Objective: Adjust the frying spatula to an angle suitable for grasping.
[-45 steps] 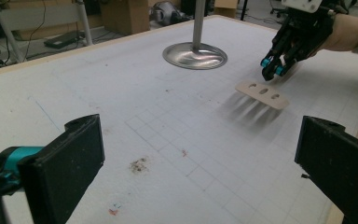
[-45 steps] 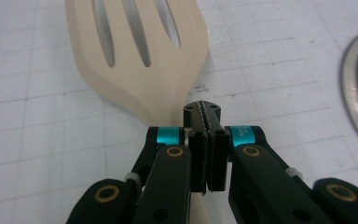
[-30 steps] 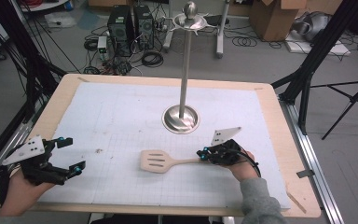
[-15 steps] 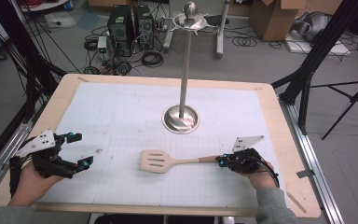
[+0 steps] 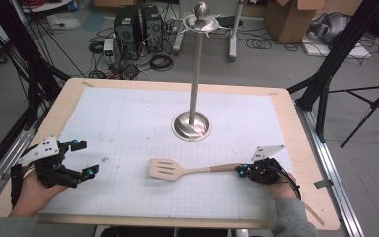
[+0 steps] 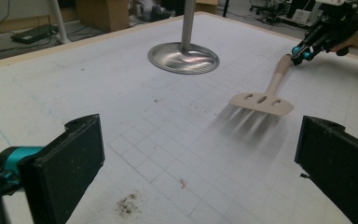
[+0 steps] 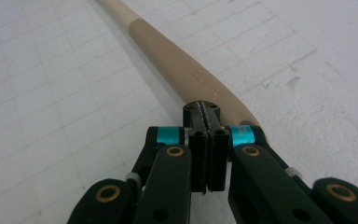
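Observation:
A pale wooden slotted spatula [image 5: 165,169] lies flat on the white gridded mat, its head pointing left and its handle running right. My right gripper [image 5: 239,170] sits at the handle's very end. Its jaws are pressed together with nothing between them, and the handle [image 7: 177,60] stretches away just beyond the right gripper's tips [image 7: 201,109]. My left gripper [image 5: 86,158] hovers near the table's front left, open wide and empty. Between its jaws the left gripper [image 6: 200,154] faces the spatula head [image 6: 261,100] and the right gripper [image 6: 299,50] farther off.
A steel hook stand with a round base [image 5: 191,125] and a tall pole rises mid-table, behind the spatula; its base [image 6: 183,57] shows in the left gripper view. The white mat [image 5: 128,113] covers a wooden table [image 5: 59,106]. Cables, computers and boxes lie on the floor beyond.
My right gripper has slid right along the spatula handle to its end. The left gripper has shifted slightly right and forward. The spatula has stayed where it was.

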The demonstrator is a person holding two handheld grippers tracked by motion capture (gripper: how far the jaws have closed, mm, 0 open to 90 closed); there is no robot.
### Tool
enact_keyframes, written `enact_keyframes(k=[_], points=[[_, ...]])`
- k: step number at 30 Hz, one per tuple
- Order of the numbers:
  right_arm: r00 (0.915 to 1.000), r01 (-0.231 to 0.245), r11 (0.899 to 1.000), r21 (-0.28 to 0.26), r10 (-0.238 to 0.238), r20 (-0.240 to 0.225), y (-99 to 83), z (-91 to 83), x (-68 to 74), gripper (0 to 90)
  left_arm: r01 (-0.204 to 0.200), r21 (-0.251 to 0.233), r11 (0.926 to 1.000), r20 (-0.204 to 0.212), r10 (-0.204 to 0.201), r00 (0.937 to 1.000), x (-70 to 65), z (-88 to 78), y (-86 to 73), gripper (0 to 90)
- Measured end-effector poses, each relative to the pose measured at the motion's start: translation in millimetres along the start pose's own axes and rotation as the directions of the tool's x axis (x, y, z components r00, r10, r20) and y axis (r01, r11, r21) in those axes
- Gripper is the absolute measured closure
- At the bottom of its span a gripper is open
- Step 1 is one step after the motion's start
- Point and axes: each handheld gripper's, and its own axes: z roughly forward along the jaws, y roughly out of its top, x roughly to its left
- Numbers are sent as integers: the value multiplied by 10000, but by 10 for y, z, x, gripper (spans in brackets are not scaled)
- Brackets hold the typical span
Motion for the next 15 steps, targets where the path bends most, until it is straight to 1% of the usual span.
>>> enact_keyframes(k=[4, 6, 10, 15], points=[[9997, 152, 9999, 74, -153, 215, 4, 19, -15, 900, -33, -24, 10000, -52, 33, 10000, -10, -19, -1, 18], [9993, 138, 9998, 126, -142, 359, 8, 45, -32, 900, -7, -33, 10000, -65, 7, 10000, -13, -33, -4, 18], [9995, -127, 9999, 58, 125, 287, 23, 73, -82, 900, 40, -69, 10000, -167, -42, 9999, -11, -63, -21, 18], [9990, -209, 9998, -58, 211, 384, 39, 100, -118, 900, 58, -31, 10000, -236, -59, 9997, -15, -97, -35, 18]])
